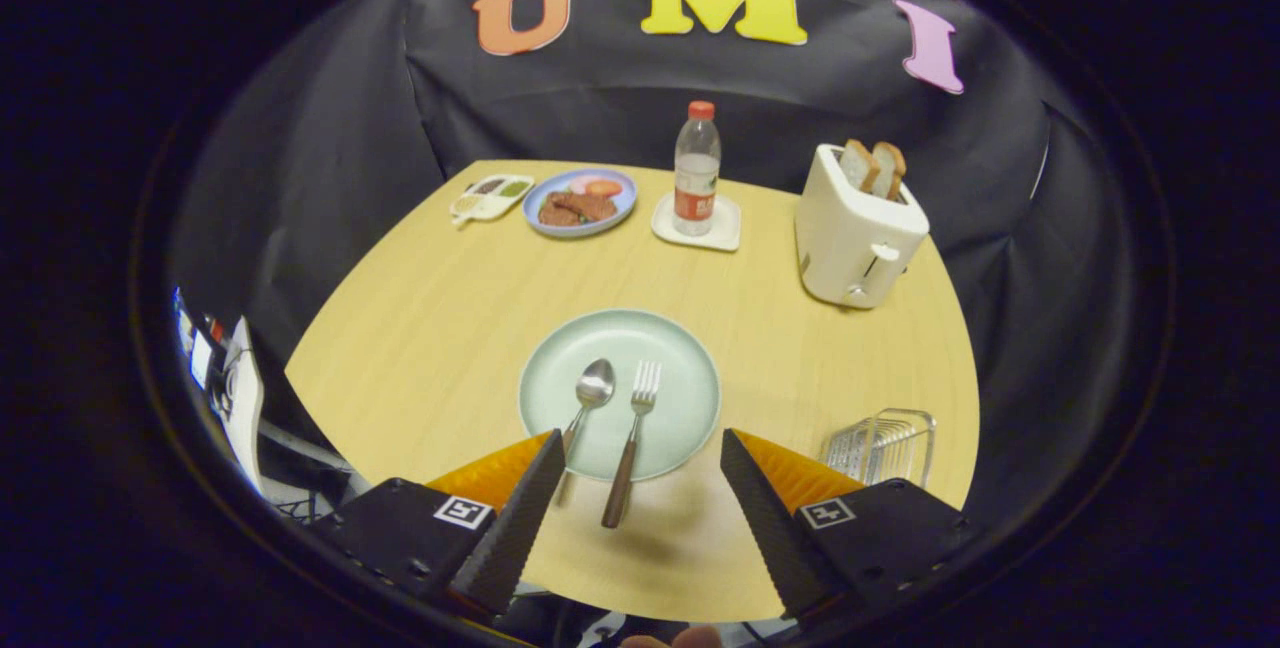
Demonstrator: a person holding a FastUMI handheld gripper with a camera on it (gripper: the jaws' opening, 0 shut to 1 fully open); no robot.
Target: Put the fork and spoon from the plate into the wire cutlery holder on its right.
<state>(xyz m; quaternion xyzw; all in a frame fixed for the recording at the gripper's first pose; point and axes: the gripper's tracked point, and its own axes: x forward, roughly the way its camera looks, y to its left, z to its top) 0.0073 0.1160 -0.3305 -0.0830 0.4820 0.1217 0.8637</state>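
A pale green plate (680, 358) lies on the wooden table just ahead of my fingers. On it rest a metal spoon (592, 390) and, to its right, a fork (630, 448) with a brown wooden handle that overhangs the plate's near rim. The spoon's handle runs down behind my left fingertip. My gripper (640, 448) hovers above the near table edge, open, with the fork's handle in the wide gap between the fingers and nothing touched. The wire cutlery holder (880, 445) stands to the right of the plate, partly hidden behind my right finger.
A white toaster (855, 238) with two bread slices stands beyond the holder at the right. Farther back are a water bottle (696, 168) on a white coaster, a blue plate of food (580, 201) and a small divided dish (490, 196). Bare tabletop lies left of the plate.
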